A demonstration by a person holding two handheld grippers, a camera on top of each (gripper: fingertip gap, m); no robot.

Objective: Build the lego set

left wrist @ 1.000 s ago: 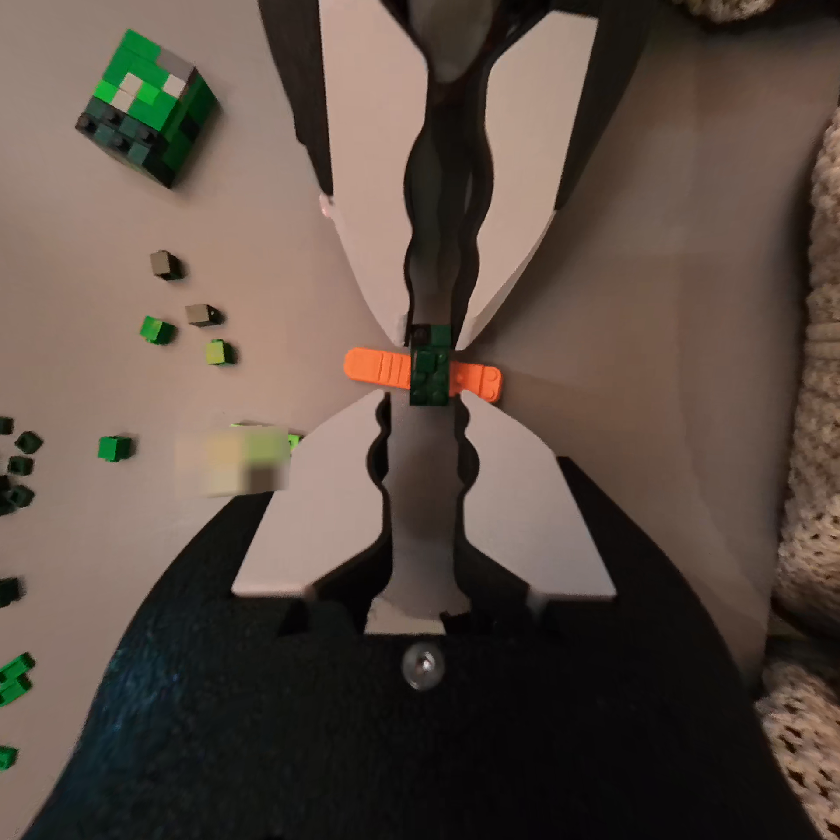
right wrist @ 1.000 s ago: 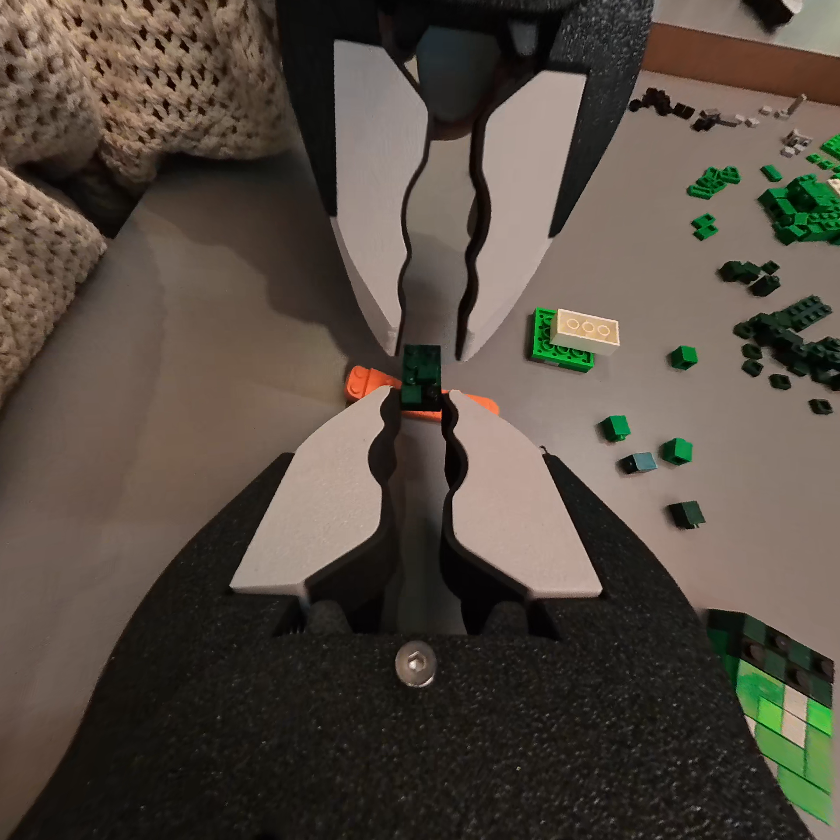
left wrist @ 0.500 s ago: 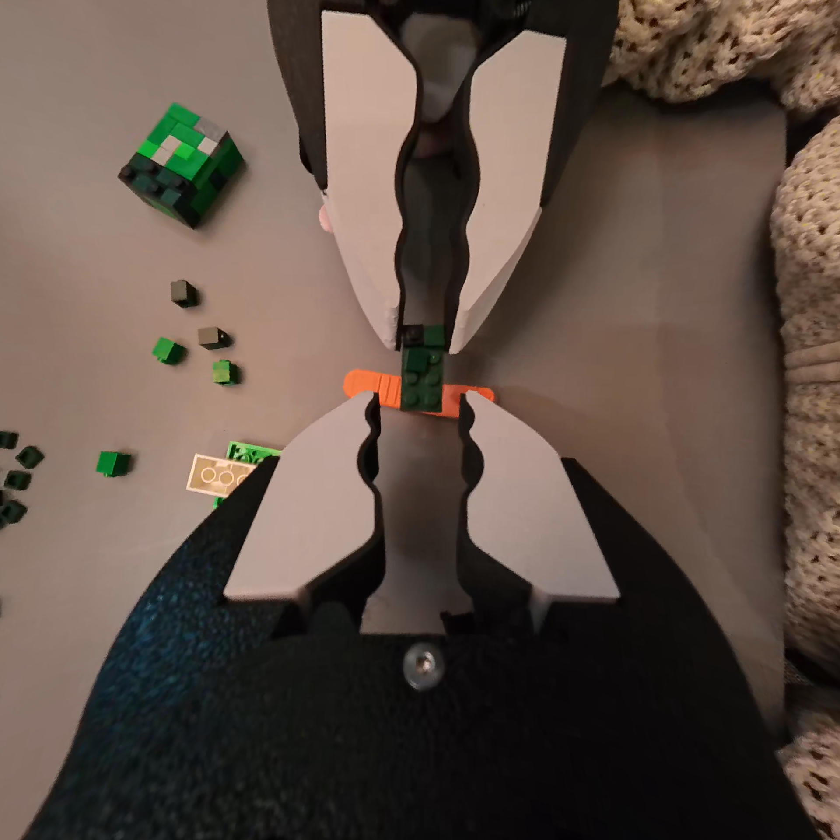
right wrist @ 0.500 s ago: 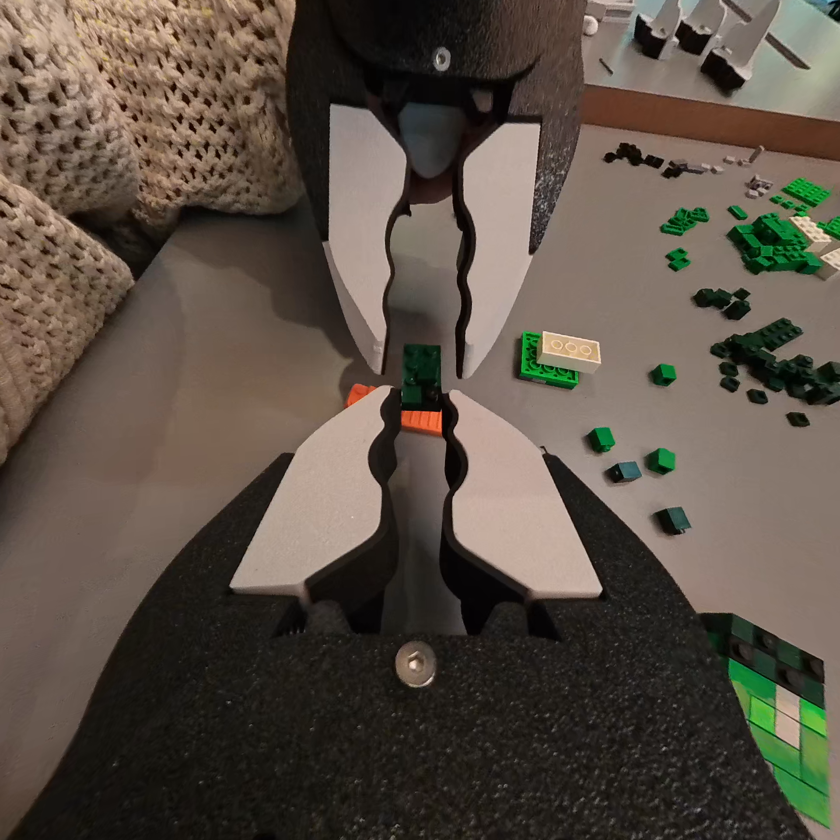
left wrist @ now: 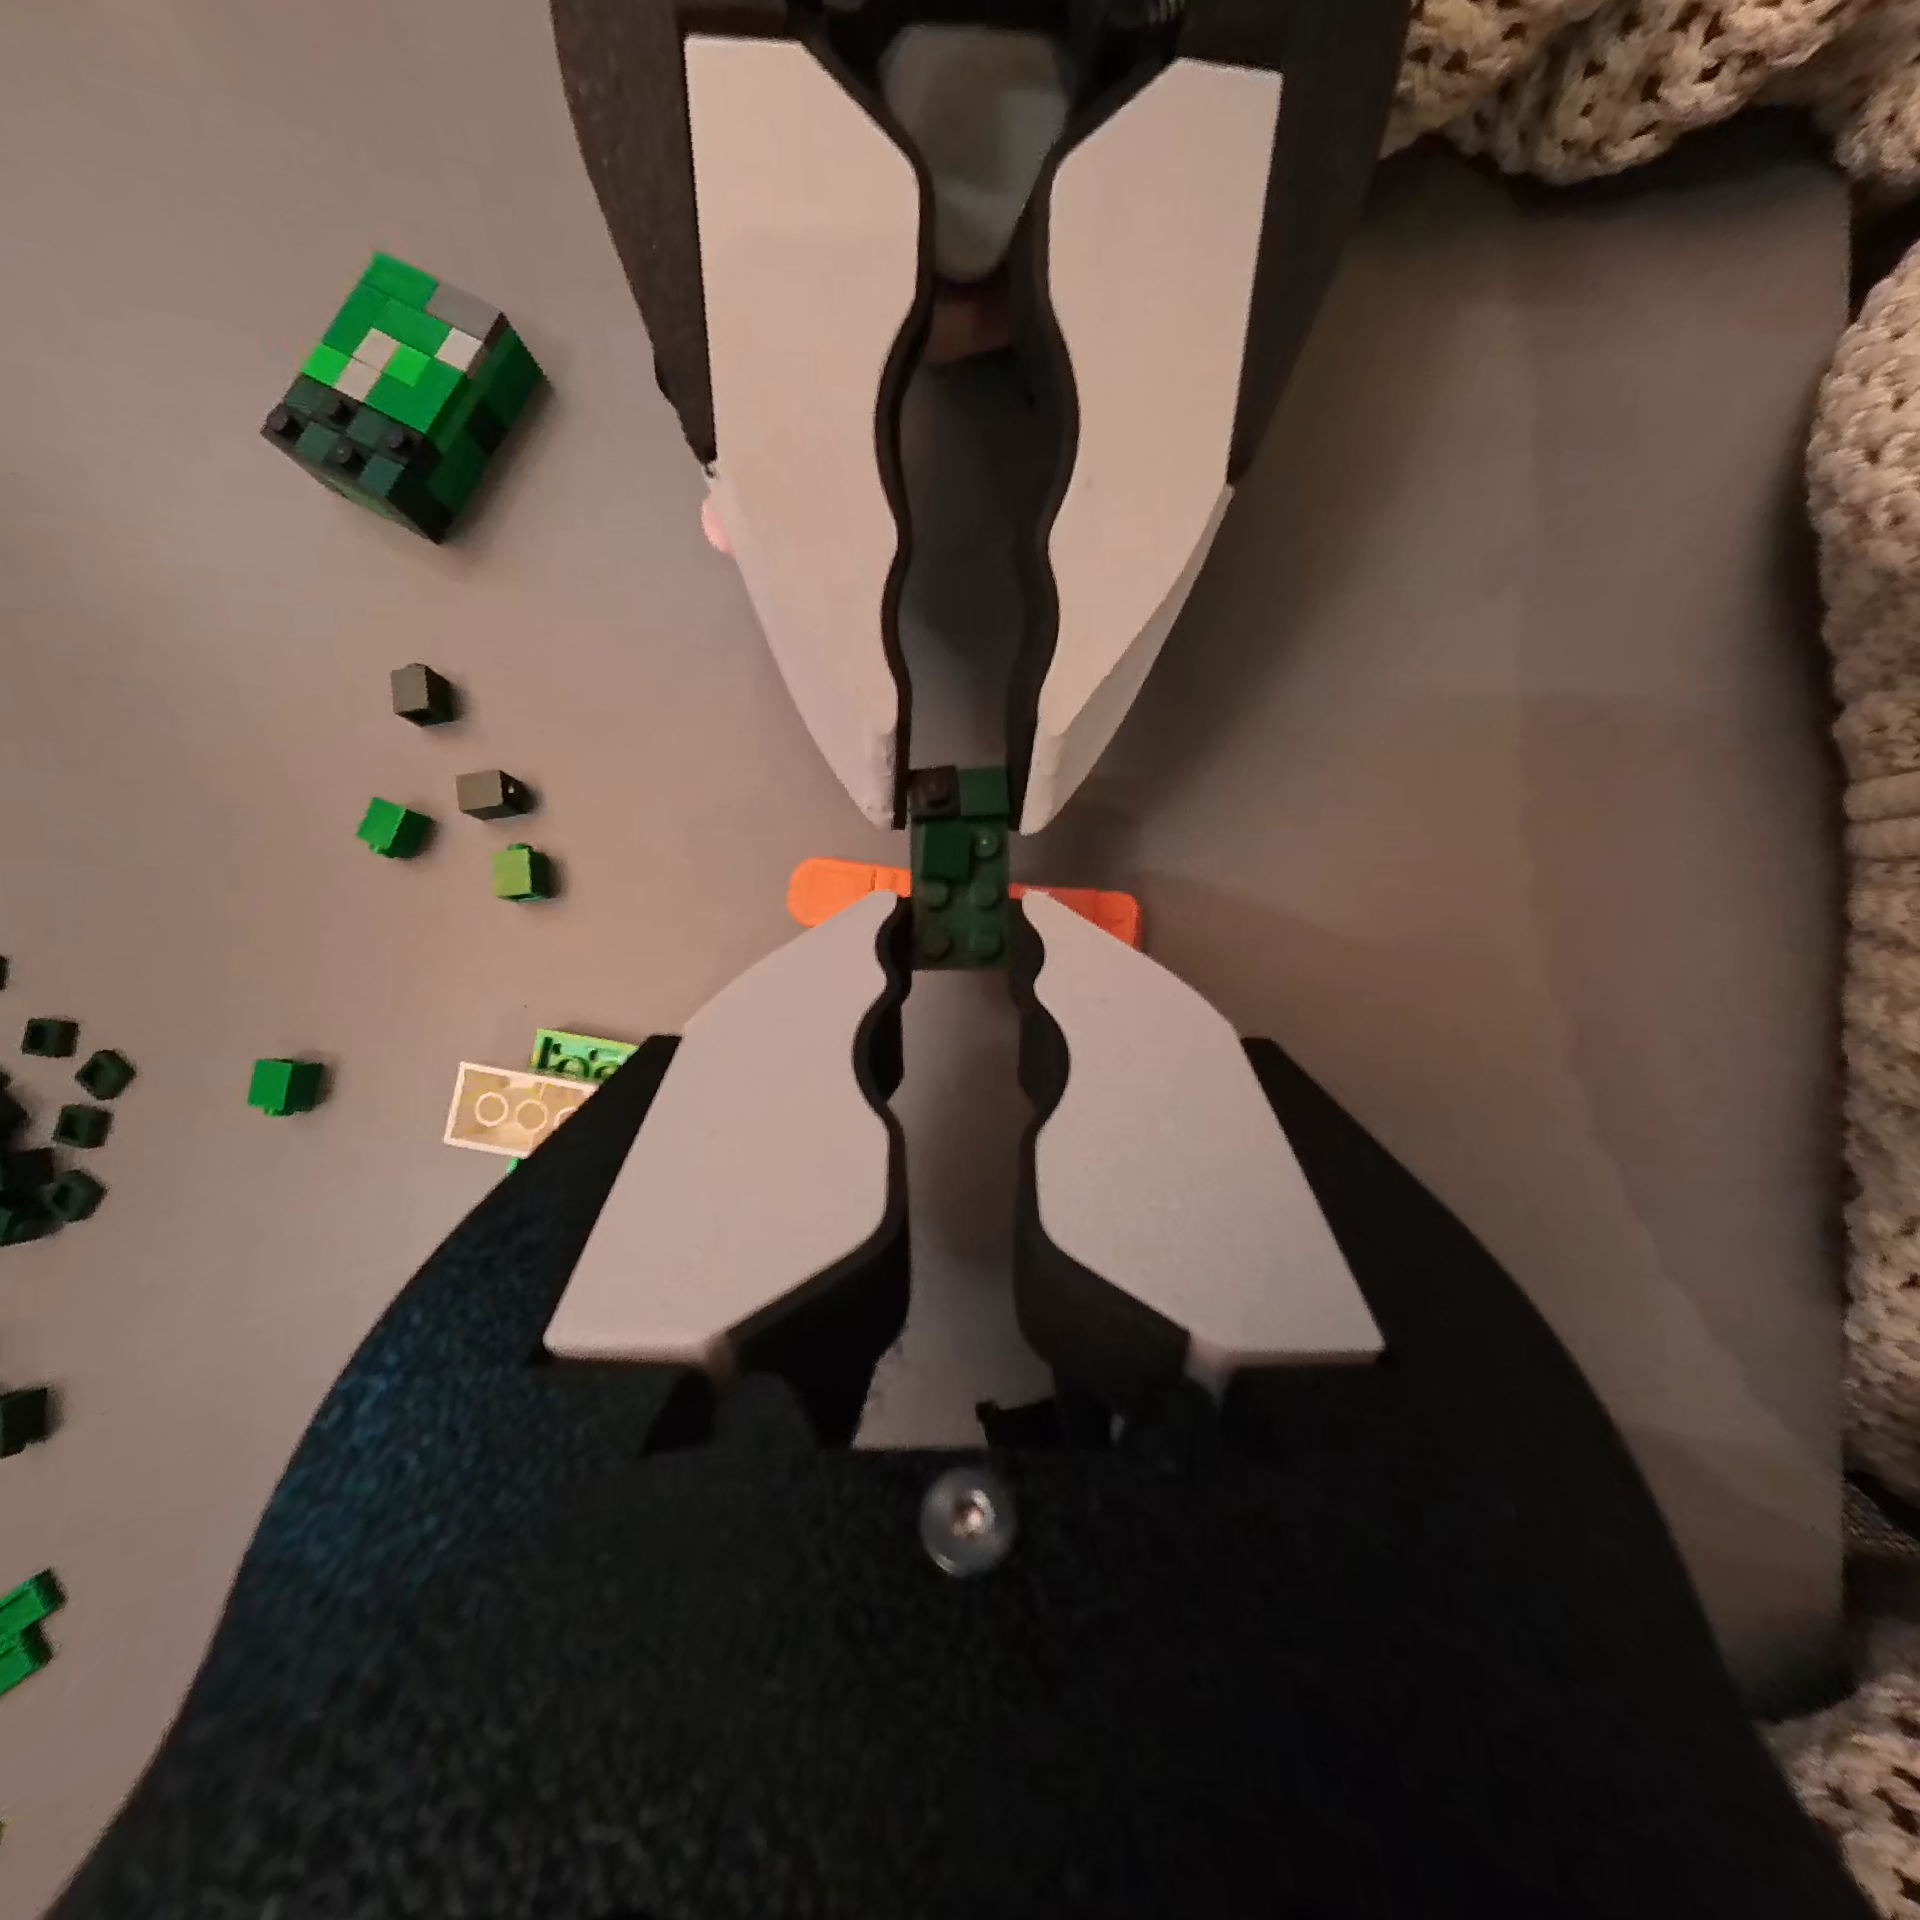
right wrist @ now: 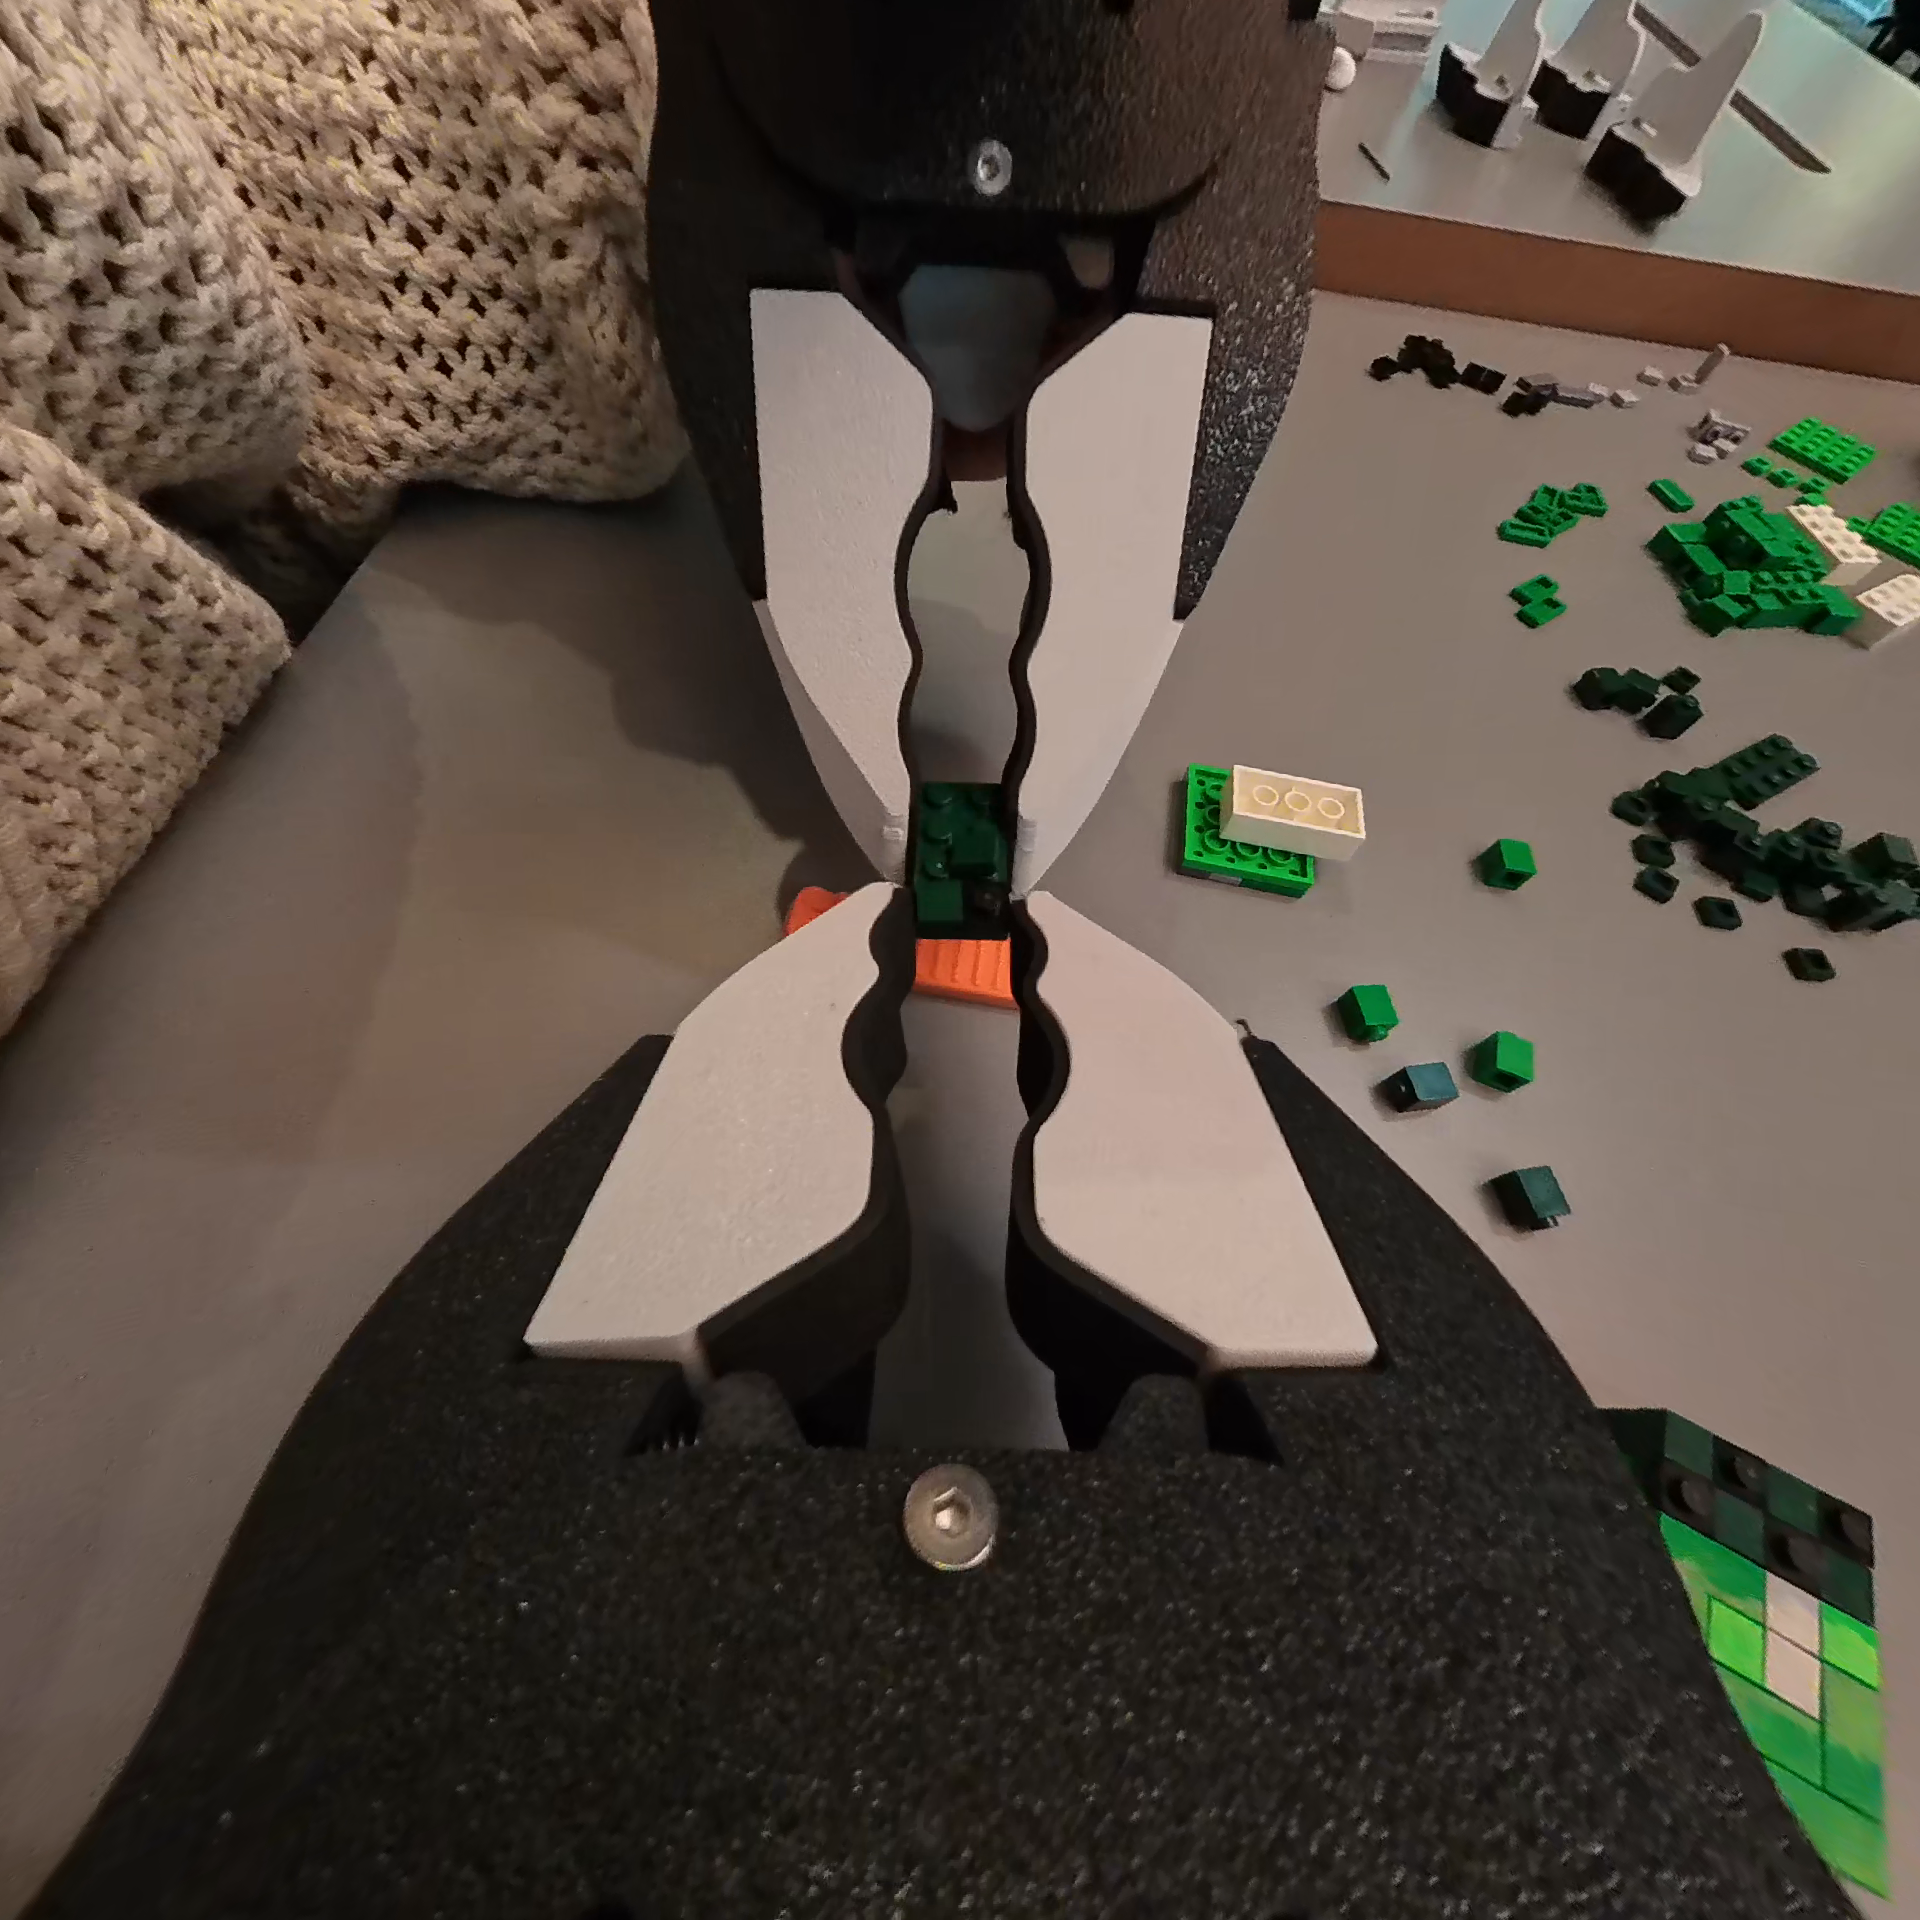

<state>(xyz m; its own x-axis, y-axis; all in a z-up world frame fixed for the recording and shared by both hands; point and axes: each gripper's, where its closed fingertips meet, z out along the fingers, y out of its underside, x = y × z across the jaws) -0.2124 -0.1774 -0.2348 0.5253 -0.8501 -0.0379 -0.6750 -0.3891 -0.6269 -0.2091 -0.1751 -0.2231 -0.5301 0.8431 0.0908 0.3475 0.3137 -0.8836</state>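
Observation:
A small dark green plate (left wrist: 961, 914) with a black stud piece and a green piece on its far end is held between two grippers that face each other tip to tip. My left gripper (left wrist: 961, 925) is shut on its near end. My right gripper (left wrist: 961, 810) comes in from the top and grips the far end. In the right wrist view my right gripper (right wrist: 961, 904) is shut on the plate (right wrist: 951, 831), and the left gripper (right wrist: 958, 842) clamps it from the far side. An orange brick separator (left wrist: 831, 894) lies on the table just below.
A green cube build (left wrist: 405, 405) stands at the far left and shows in the right wrist view (right wrist: 1787, 1621). A white brick (right wrist: 1294, 816) sits on a bright green plate. Loose green bricks (right wrist: 1766, 831) lie scattered around. A knitted cream fabric (left wrist: 1870, 831) borders the grey table's edge. The grippers are tip to tip, or close to it. Between my left fingertips and the white brick (right wrist: 1294, 816) there is roughly 8 cm. Seen from the left wrist view (left wrist: 542, 1092) as well.
My left gripper's jaws have narrowed from open to shut on the near end of the dark green plate. The right gripper has kept its hold on the plate.

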